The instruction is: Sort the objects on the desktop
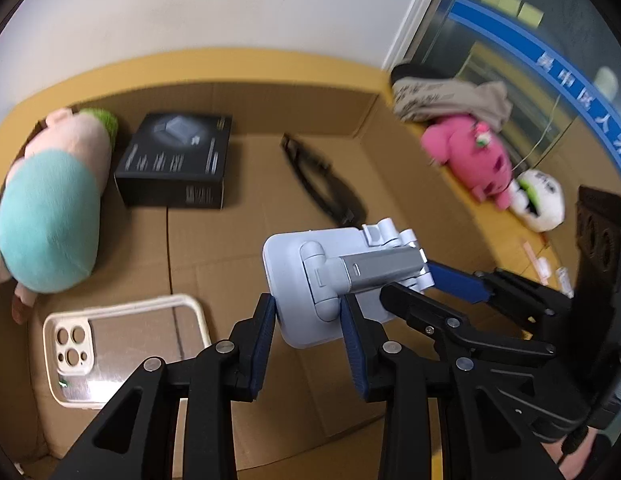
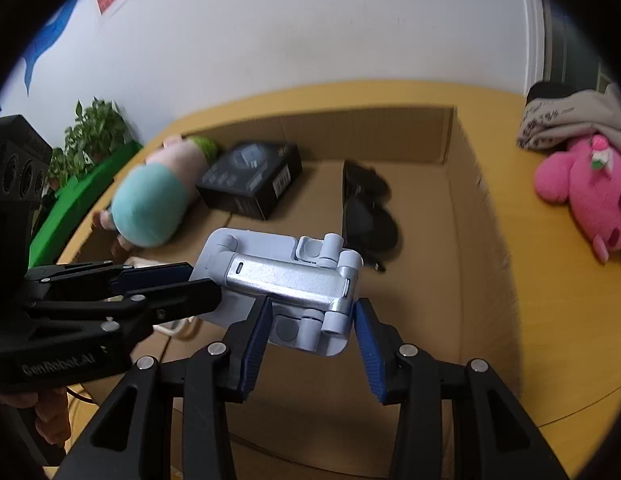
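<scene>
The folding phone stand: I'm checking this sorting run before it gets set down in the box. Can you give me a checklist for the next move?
1. Left claw clamps the phone stand base: ok.
2. Right claw clamps the stand's hinge end: ok.
3. Stand above the cardboard box, inside its walls: ok.
4. Bare box floor directly beneath the stand: ok.
5. Clear of the phone case, black box, sunglasses and pig plush: ok.
6. Height left above the floor: cannot tell.
</scene>
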{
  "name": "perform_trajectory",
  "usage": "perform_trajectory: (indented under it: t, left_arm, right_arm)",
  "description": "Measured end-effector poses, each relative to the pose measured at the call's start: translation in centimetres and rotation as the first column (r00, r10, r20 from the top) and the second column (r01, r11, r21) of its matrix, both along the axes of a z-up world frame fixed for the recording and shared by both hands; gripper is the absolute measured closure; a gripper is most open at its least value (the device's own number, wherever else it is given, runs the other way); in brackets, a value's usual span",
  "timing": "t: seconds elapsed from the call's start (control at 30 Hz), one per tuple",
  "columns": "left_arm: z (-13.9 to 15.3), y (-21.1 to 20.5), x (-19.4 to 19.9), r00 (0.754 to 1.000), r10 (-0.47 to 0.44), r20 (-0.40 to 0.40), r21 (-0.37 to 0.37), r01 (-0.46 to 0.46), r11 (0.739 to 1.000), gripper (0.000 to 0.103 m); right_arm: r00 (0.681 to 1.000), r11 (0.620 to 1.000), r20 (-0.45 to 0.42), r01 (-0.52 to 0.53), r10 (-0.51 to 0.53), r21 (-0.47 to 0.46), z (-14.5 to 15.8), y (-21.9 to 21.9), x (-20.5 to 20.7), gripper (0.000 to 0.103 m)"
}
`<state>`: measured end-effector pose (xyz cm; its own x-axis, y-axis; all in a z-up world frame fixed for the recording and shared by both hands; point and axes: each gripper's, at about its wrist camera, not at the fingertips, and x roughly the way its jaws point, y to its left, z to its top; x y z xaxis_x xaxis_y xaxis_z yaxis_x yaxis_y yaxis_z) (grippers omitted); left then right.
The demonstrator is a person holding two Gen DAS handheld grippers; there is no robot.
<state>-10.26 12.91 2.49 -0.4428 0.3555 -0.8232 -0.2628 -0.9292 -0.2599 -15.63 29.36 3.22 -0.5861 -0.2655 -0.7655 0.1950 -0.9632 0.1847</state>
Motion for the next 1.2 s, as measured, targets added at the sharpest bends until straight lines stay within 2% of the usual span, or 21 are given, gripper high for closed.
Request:
perform_trajectory:
  t: [0.13, 0.27, 0.43, 0.5, 0.53, 0.57, 0.6, 0.63, 0.7, 0.8, 0.87, 0.93, 0.97, 1.03, 1.07, 1.13, 1.2]
  left_arm:
    - [-1.3, 0.0, -0.4, 0.999, 0.006, 0.051, -0.003, -0.006, 1.0, 0.069]
    - [-2.9, 0.0, -0.9, 0.994, 0.012, 0.111, 0.004, -0.012, 1.0, 0.069]
    - [-3.1, 0.1, -0.9, 0.993, 0.011, 0.119, -0.008, -0.01, 1.0, 0.069]
    - [-2.7, -0.3, -0.7, 0.994, 0.039, 0.104, -0.024, -0.036, 0.999, 0.065]
    - [-2.4, -0.7, -0.5, 0.994, 0.061, 0.092, -0.04, -0.058, 0.998, 0.057]
    - [-2.1, -1.2, -0.2, 0.994, 0.079, 0.075, -0.048, -0.075, 0.996, 0.043]
    - [-1.7, -1.6, 0.1, 0.994, 0.091, 0.054, -0.05, -0.089, 0.995, 0.035]
    - [-1.2, -2.2, 0.7, 0.994, 0.105, 0.022, -0.052, -0.103, 0.993, 0.022]
    - [0.1, -3.5, 2.3, 0.988, 0.135, -0.069, -0.066, -0.14, 0.988, 0.019]
    - [1.7, -5.2, 5.5, 0.964, 0.141, -0.225, -0.073, -0.161, 0.984, 0.016]
    - [2.3, -6.5, 8.4, 0.924, 0.148, -0.352, -0.099, -0.194, 0.976, 0.001]
    - [2.2, -8.2, 11.0, 0.874, 0.163, -0.457, -0.133, -0.249, 0.959, 0.0]
    - [1.9, -8.9, 11.8, 0.861, 0.173, -0.478, -0.15, -0.274, 0.95, 0.0]
    - [1.1, -10.3, 12.6, 0.85, 0.2, -0.488, -0.152, -0.308, 0.939, 0.0]
    - [0.3, -11.3, 12.9, 0.849, 0.222, -0.48, -0.139, -0.324, 0.936, 0.0]
    - [-0.9, -12.4, 13.2, 0.847, 0.245, -0.471, -0.128, -0.34, 0.931, 0.0]
    - [-1.8, -12.9, 13.9, 0.82, 0.236, -0.522, -0.088, -0.327, 0.941, 0.0]
  right_arm:
    - [0.999, 1.0, 0.044, -0.001, 0.001, 0.006, -1.3, -0.2, -0.4, 0.062]
    - [0.998, 1.0, 0.064, 0.006, -0.008, 0.029, -1.4, -0.3, -0.7, 0.065]
    - [0.996, 0.999, 0.081, 0.024, -0.027, 0.043, -1.8, -0.3, -0.8, 0.066]
    - [0.998, 0.998, 0.061, 0.03, -0.034, 0.057, -1.4, -0.4, -0.6, 0.06]
    - [0.998, 0.997, 0.043, 0.036, -0.039, 0.068, -1.1, -0.4, -0.3, 0.049]
    - [0.999, 0.996, 0.014, 0.044, -0.045, 0.074, -0.6, -0.3, 0.2, 0.036]
    - [0.999, 0.996, -0.015, 0.048, -0.047, 0.073, -0.1, -0.1, 0.7, 0.03]
    - [0.998, 0.996, -0.047, 0.051, -0.048, 0.069, 0.4, 0.1, 1.3, 0.023]
    - [0.993, 0.997, -0.111, 0.055, -0.049, 0.052, 1.3, 0.1, 3.0, 0.022]
    - [0.979, 0.998, -0.198, 0.046, -0.039, 0.035, 1.9, -0.7, 6.0, 0.015]
    - [0.967, 0.999, -0.254, 0.029, -0.016, 0.044, 1.7, -2.0, 8.0, 0.014]
    - [0.952, 0.999, -0.306, 0.012, 0.004, 0.051, 1.4, -3.3, 9.8, 0.012]
    - [0.94, 0.998, -0.34, 0.011, 0.009, 0.058, 1.1, -4.0, 10.7, 0.012]
    - [0.92, 0.997, -0.391, 0.017, 0.012, 0.072, 0.6, -4.8, 11.9, 0.009]
    - [0.917, 0.997, -0.398, 0.018, 0.011, 0.07, 0.2, -5.2, 12.0, 0.0]
    - [0.924, 0.998, -0.382, 0.015, 0.01, 0.062, -0.6, -5.6, 11.9, 0.001]
    - [0.919, 0.999, -0.393, 0.022, -0.007, 0.035, -1.0, -5.6, 12.0, 0.001]
